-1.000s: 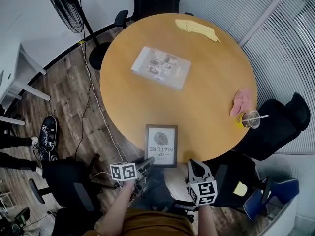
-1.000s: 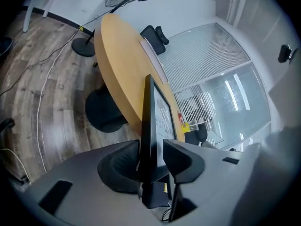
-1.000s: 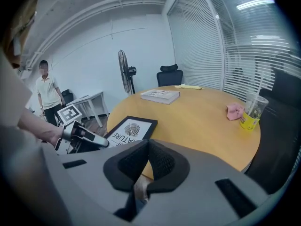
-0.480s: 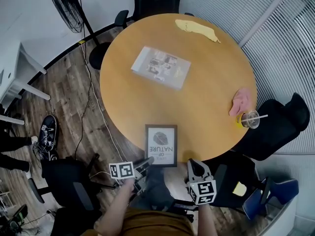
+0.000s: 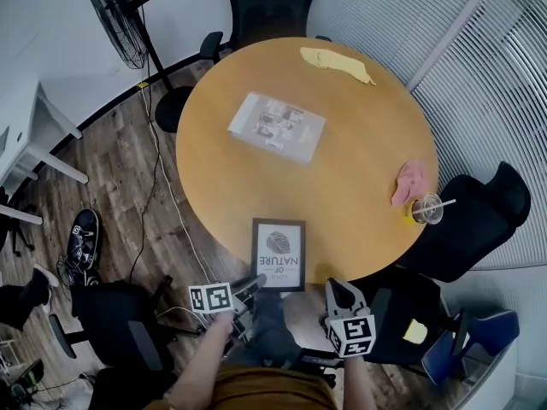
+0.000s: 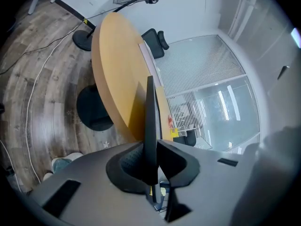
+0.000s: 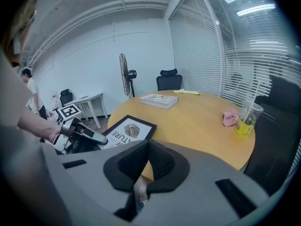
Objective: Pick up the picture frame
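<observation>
Lengthwise, the picture frame points straight across the table, print upside-down.

Head view steeply down over table, 2 gripper views low at near edge, all sharing picture frame.

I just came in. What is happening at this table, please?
A person holds a tool in each hand at the near side of a round wooden table. The left tool is closing its jaws on the near edge of the black picture frame, which lies at the table's rim. The right tool hangs beside it, jaws together and empty. A book, a pink cloth and a plastic cup sit farther off.
</observation>
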The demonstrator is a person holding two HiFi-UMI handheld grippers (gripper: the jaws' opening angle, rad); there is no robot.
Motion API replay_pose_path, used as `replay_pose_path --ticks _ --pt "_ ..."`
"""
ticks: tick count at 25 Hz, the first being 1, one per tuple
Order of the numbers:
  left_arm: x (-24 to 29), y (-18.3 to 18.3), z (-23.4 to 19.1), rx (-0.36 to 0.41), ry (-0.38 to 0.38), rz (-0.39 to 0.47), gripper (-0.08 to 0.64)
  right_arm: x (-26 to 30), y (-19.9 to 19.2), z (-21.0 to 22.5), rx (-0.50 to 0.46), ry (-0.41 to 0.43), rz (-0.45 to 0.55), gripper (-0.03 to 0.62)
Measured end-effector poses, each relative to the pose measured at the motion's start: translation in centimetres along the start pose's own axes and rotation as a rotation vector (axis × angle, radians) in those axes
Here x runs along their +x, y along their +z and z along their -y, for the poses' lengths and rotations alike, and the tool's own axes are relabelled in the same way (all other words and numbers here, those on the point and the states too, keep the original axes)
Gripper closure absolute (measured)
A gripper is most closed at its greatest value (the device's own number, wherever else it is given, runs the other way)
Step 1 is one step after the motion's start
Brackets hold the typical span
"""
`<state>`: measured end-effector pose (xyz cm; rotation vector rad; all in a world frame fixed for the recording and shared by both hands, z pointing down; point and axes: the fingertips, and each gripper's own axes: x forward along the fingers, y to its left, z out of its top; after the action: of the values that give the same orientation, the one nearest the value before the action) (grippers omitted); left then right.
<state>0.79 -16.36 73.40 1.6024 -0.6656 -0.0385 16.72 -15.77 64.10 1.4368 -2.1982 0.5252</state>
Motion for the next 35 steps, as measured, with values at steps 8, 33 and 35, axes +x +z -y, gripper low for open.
replay_pose_path --ticks 8,33,35 --pt "-1.1 2.0 2.8 0.03 -0.042 0.08 0.489 -1.4 0.8 -0.9 -0.005 -0.013 0.035 0.58" --pt "-4.2 4.4 7.2 0.229 0.002 0.203 0.499 -3.2 3.6 -2.8 0.039 -0.014 0.143 0.58" --pt "-4.5 4.4 7.7 0.236 -0.002 0.21 0.499 -3.5 3.8 -3.1 0.044 -0.008 0.151 0.58"
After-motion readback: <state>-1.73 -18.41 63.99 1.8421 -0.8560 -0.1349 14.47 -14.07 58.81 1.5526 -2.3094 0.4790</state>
